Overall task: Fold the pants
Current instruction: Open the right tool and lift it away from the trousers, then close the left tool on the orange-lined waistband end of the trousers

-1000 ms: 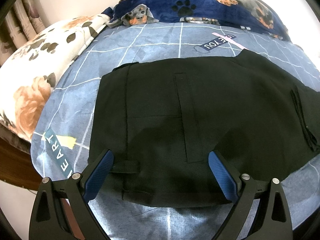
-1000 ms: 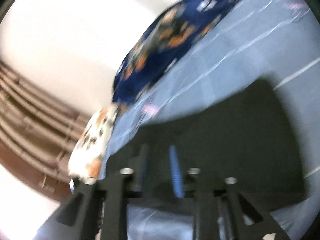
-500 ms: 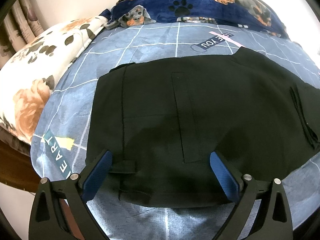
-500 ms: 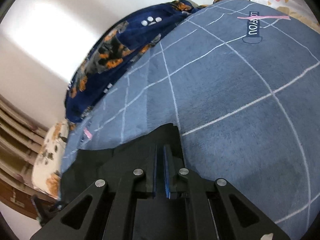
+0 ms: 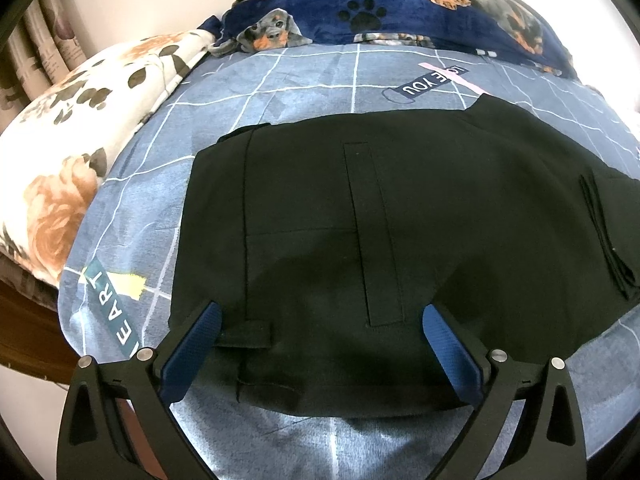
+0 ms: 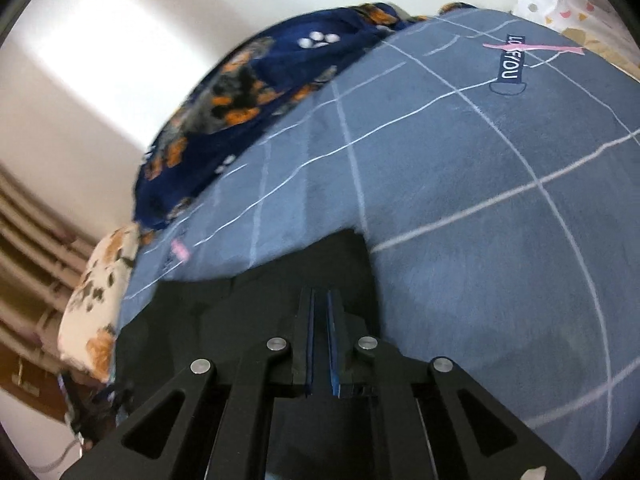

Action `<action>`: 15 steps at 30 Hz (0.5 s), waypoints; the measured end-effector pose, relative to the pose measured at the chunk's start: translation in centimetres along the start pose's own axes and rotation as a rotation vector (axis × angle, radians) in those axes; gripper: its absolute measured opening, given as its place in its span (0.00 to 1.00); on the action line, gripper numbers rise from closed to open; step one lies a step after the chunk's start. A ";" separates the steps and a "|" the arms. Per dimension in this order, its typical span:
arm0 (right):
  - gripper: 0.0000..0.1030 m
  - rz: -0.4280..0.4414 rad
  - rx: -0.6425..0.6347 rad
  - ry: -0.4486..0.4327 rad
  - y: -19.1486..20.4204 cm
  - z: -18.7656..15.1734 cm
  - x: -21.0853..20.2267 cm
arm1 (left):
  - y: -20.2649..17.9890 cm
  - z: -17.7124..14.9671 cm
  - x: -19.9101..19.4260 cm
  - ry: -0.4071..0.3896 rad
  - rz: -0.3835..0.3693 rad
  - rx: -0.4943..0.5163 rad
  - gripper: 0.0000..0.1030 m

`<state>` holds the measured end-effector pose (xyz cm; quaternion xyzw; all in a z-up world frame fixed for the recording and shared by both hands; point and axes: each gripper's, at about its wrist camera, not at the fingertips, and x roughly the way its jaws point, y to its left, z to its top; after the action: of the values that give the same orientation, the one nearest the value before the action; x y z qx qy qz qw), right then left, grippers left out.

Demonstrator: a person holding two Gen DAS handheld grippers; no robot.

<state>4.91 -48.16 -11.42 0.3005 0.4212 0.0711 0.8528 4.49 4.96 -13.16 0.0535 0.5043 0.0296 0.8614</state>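
Note:
Black pants (image 5: pixel 360 220) lie flat on the blue grid-patterned bedsheet (image 5: pixel 280 92), waistband toward the near edge. My left gripper (image 5: pixel 320 320) hovers over the waistband, open wide, its blue pads (image 5: pixel 192 344) on either side of the fabric and not pressing it. In the right wrist view another part of the pants (image 6: pixel 248 304) rises in a peak just past my right gripper (image 6: pixel 320 300). Its fingers are together with only a thin dark slit between them, pinching the black cloth. The held edge itself is hidden under the fingers.
A navy dog-print blanket (image 5: pixel 420 4) is bunched along the far side by the white wall. A floral pillow (image 5: pixel 80 120) lies at the left, curtains behind it. Bare sheet (image 6: pixel 500 200) stretches right of the pants. The bed's near edge sits just below the left gripper.
The left view is almost the same. The right gripper's small gap has shut on the black cloth, and it has swung and travelled across the bed, going from blurred to sharp.

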 end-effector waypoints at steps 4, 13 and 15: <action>0.07 0.037 -0.029 0.002 0.1 -2.7 -1.7 | 0.0 0.0 0.0 0.001 0.000 -0.001 0.98; 0.00 0.062 0.022 -0.013 -2.2 -6.1 -0.9 | 0.0 0.0 0.0 0.003 0.000 -0.003 0.97; 0.00 0.049 0.007 -0.015 -1.9 -6.0 -1.0 | 0.1 -0.1 -0.1 0.005 -0.001 -0.007 0.97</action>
<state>-0.56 -47.35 -14.62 0.3144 0.4076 0.0884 0.8528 4.37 5.02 -13.10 0.0501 0.5062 0.0312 0.8604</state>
